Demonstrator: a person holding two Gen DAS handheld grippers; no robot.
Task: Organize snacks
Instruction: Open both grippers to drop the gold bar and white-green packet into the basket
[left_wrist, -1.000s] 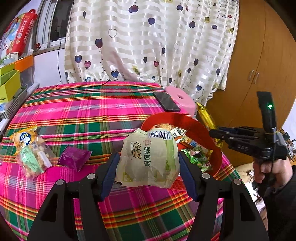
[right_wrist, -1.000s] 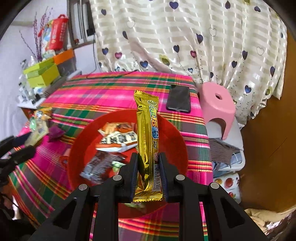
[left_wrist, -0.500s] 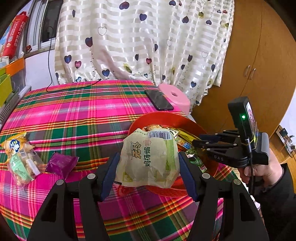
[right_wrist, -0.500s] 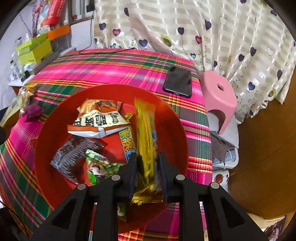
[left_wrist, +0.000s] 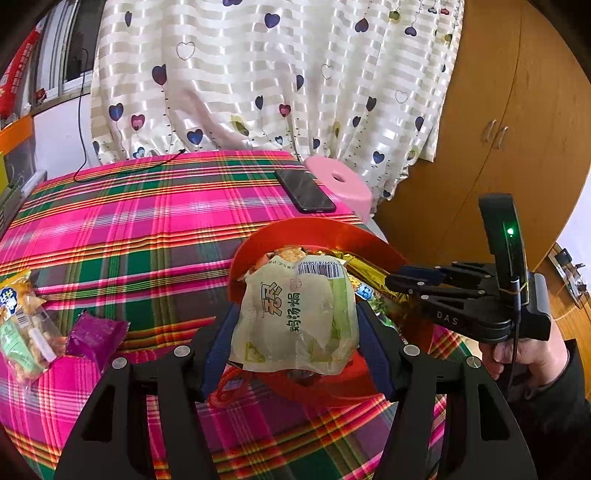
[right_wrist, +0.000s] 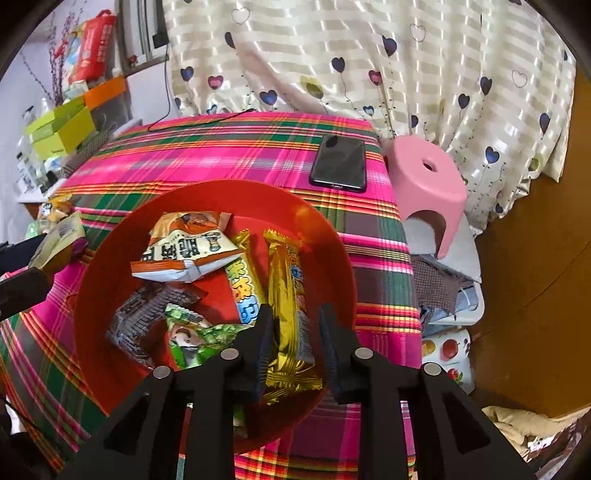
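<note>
A red bowl (right_wrist: 110, 266) on the plaid table holds several snack packets; it also shows in the left wrist view (left_wrist: 317, 230). My right gripper (right_wrist: 295, 321) is open over the bowl, and a gold snack bar (right_wrist: 286, 295) lies in the bowl between its spread fingers. My left gripper (left_wrist: 295, 325) is shut on a pale green snack bag (left_wrist: 297, 314) and holds it above the bowl's near rim. The right gripper (left_wrist: 397, 282) shows at the right of the left wrist view.
A black phone (right_wrist: 340, 162) lies on the table beyond the bowl. A pink stool (right_wrist: 424, 177) stands off the table's right side. A purple packet (left_wrist: 94, 334) and a clear snack bag (left_wrist: 20, 325) lie at the table's left. Boxes (right_wrist: 59, 127) stand far left.
My right gripper lowered the gold bar into the bowl and opened, letting it go. My left gripper carried the green bag to the right, closer over the bowl.
</note>
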